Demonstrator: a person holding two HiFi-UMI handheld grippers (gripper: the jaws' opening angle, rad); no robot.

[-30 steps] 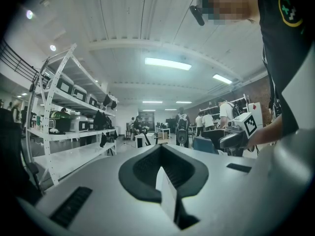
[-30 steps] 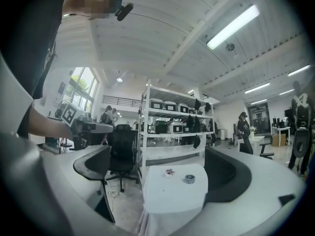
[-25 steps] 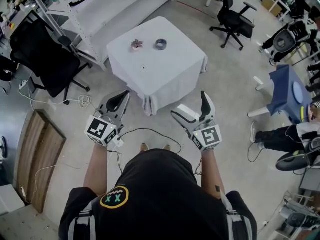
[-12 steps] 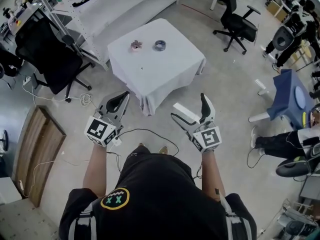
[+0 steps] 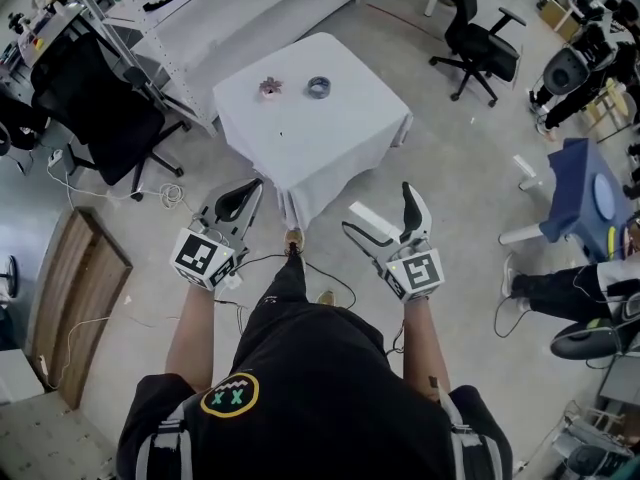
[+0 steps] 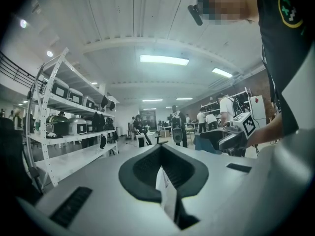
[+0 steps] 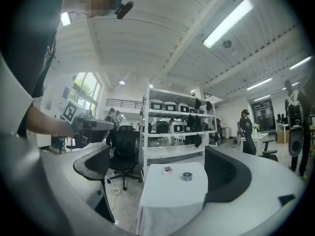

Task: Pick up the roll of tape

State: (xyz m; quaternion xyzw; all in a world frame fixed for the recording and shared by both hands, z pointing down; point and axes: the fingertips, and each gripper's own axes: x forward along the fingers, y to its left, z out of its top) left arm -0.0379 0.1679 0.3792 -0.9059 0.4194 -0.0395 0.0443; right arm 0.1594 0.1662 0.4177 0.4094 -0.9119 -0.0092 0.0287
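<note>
The roll of tape (image 5: 319, 87) is a small grey ring lying flat on the far part of a square table draped in a white cloth (image 5: 330, 138). In the right gripper view the tape (image 7: 187, 176) lies well ahead, framed between the jaws. My left gripper (image 5: 252, 186) hangs over the floor short of the table's near corner, jaws shut with nothing gripped; in its own view the left gripper (image 6: 162, 154) points up at the room. My right gripper (image 5: 385, 208) is open and empty, also short of the table and level with the left one.
A small pinkish object (image 5: 270, 88) lies left of the tape. A black office chair (image 5: 90, 118) and a white shelving rack (image 5: 200, 8) stand left of and behind the table. Another chair (image 5: 480, 43) is at the far right. A cable (image 5: 320, 268) and a wooden board (image 5: 70, 298) lie on the floor.
The person has stepped toward the table, and a foot now shows at its near corner. Both grippers keep their pose, left shut and right open.
</note>
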